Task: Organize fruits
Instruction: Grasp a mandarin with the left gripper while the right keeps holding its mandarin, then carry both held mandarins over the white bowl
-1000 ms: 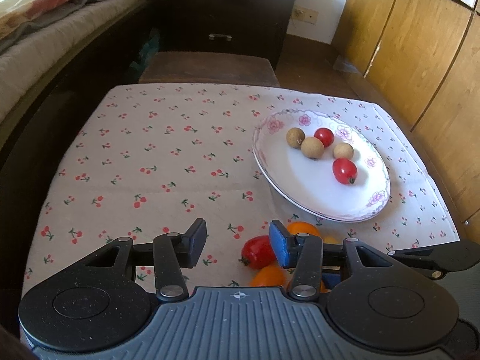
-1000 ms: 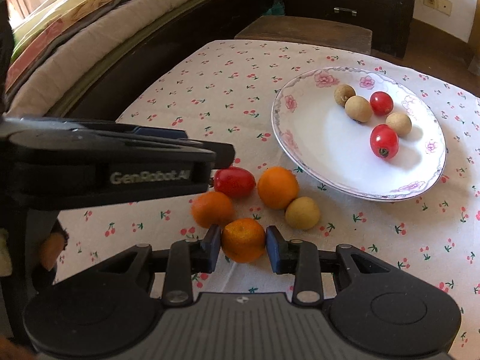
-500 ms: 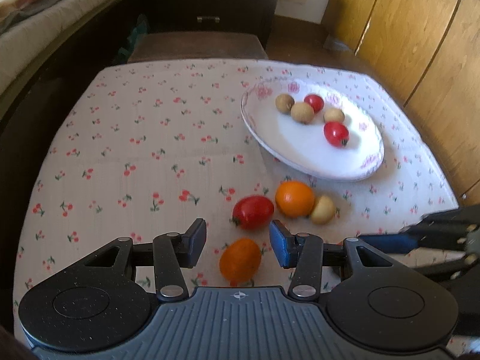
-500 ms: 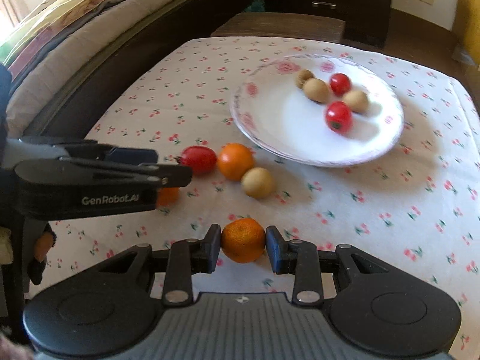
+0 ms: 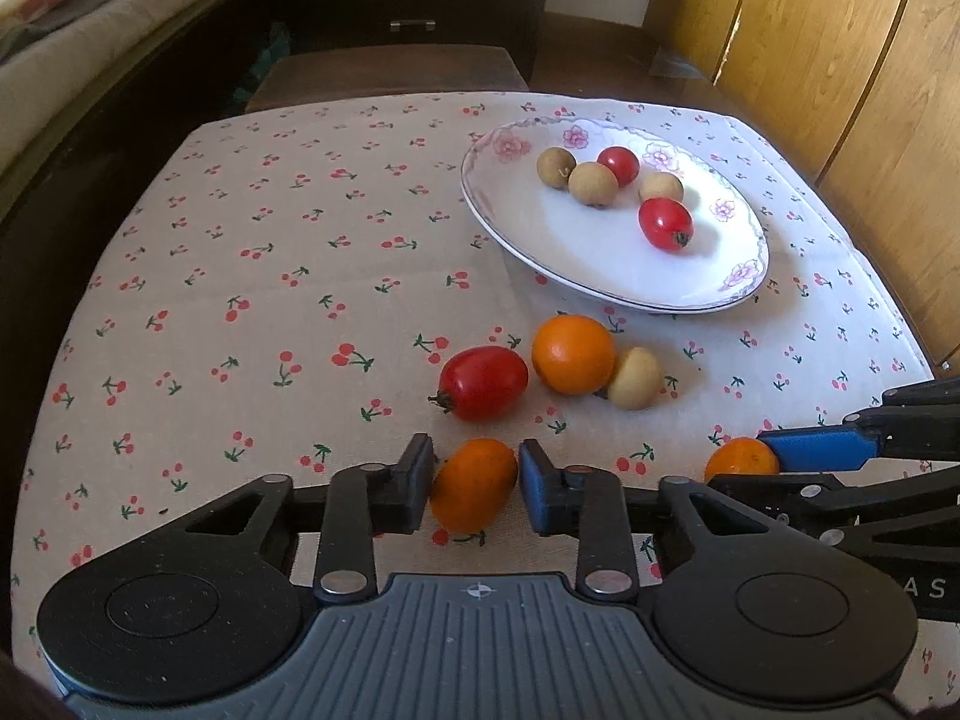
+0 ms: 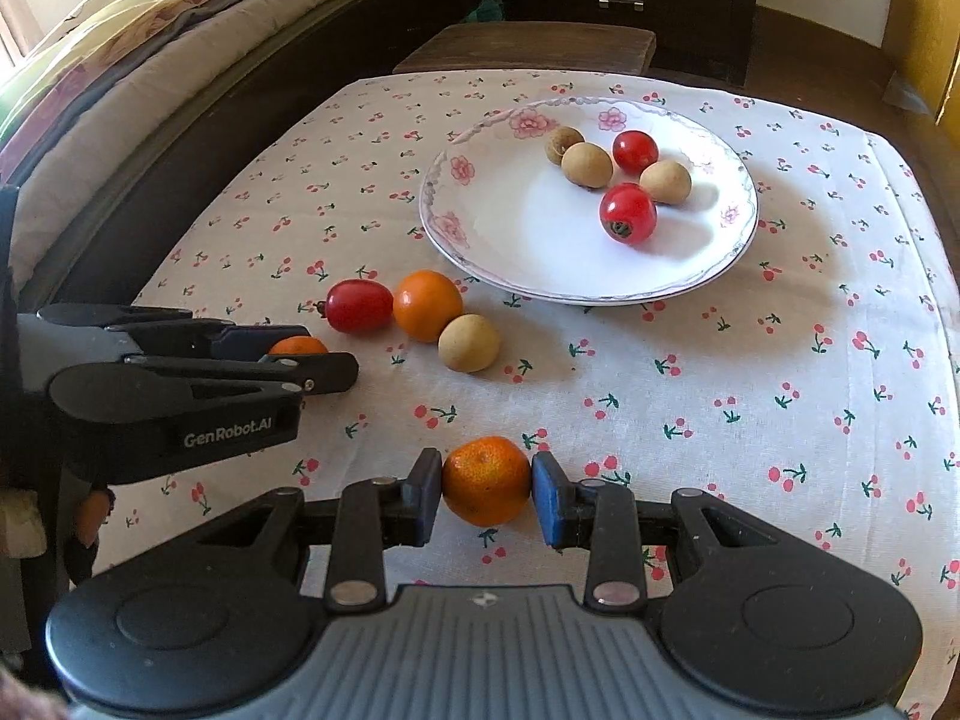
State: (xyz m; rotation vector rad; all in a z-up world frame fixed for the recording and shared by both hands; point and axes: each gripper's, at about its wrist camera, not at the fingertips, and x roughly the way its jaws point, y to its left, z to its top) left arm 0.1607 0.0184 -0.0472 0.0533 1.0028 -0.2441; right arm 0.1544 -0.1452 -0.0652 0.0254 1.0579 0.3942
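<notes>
My right gripper [image 6: 487, 489] is shut on a small orange [image 6: 487, 481], held just above the cloth. My left gripper [image 5: 475, 489] has its jaws around another small orange [image 5: 474, 485]; the pads sit at its sides, with a sliver of gap on the right. On the cloth lie a red tomato [image 5: 482, 381], an orange [image 5: 573, 354] and a beige longan [image 5: 635, 378]. The flowered white plate [image 5: 564, 240] holds three longans and two red tomatoes. The right gripper with its orange also shows in the left wrist view [image 5: 742, 457].
The table carries a cherry-print cloth [image 5: 270, 276]. A bed [image 6: 120, 60] runs along the left, a dark stool [image 5: 384, 72] and dresser stand behind the table, and wooden cabinet doors [image 5: 840, 48] are on the right.
My left gripper moved forward over the loose orange and narrowed around it. My right gripper drew back from the fruit pile with its orange held.
</notes>
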